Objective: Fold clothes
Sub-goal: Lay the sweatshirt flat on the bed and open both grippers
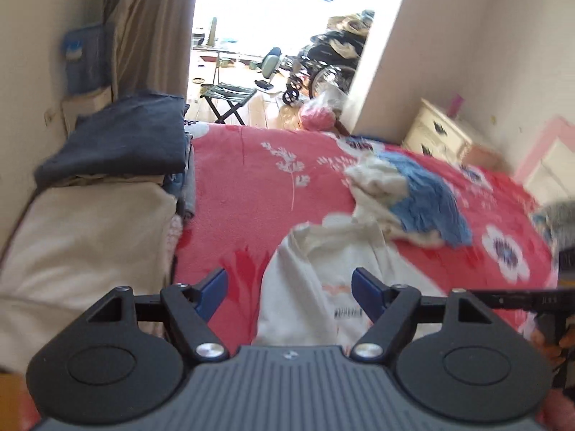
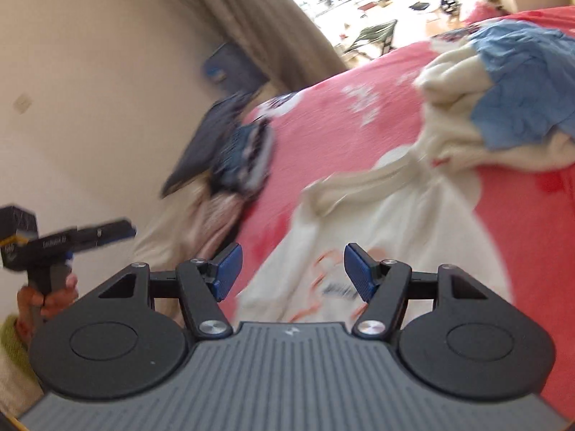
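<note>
Closest in, the left gripper (image 1: 289, 289) hangs over the near end of a white shirt (image 1: 323, 280), its jaws spread wide with nothing between them. The right gripper (image 2: 293, 269) is in the same condition above the same shirt (image 2: 377, 251), jaws wide and empty; both views are blurred.

The shirt lies crumpled on the red flowered bedspread (image 1: 251, 186), with a printed orange and dark mark near its front. It looks like thin, light, limp cloth: it will sag from any pinch point, drag and bunch on the cover, and will not hold a shape by itself. A sound hold is probably at two edge points, such as shoulders or hem corners, each pinched through a single layer so the cloth can be spread flat. Which end faces the grippers I cannot tell.

Just beyond and touching it sits a heap of cream cloth and a blue fuzzy garment (image 1: 427, 201). Farther left, a stack of folded clothes (image 1: 118, 143) rests against the wall.
</note>
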`<action>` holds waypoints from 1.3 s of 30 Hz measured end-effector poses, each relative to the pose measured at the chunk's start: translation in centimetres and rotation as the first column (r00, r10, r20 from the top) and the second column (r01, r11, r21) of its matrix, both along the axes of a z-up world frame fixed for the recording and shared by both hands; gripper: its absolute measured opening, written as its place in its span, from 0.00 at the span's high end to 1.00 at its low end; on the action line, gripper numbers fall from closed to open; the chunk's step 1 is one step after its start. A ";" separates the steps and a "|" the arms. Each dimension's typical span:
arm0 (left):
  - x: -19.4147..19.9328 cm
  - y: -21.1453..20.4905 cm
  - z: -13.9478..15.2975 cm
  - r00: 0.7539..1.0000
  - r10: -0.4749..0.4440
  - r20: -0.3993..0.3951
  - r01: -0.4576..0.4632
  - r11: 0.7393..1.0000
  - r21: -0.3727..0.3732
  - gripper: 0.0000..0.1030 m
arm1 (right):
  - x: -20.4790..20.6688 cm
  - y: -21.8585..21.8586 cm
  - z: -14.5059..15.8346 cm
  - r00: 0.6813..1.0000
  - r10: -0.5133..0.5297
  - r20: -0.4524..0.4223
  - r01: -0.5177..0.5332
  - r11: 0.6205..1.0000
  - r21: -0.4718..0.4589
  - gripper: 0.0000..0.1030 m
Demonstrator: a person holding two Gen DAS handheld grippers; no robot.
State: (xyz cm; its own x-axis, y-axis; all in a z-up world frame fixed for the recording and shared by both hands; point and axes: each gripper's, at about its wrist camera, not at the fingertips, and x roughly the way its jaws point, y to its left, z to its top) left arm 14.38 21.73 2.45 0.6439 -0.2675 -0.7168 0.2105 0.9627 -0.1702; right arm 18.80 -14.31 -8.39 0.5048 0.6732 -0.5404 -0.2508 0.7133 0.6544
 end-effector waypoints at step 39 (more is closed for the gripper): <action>-16.5 11.7 -7.0 0.925 0.361 0.116 -0.379 0.886 0.266 0.95 | -15.1 9.1 -3.9 0.957 -0.028 -0.290 0.061 0.992 0.108 0.89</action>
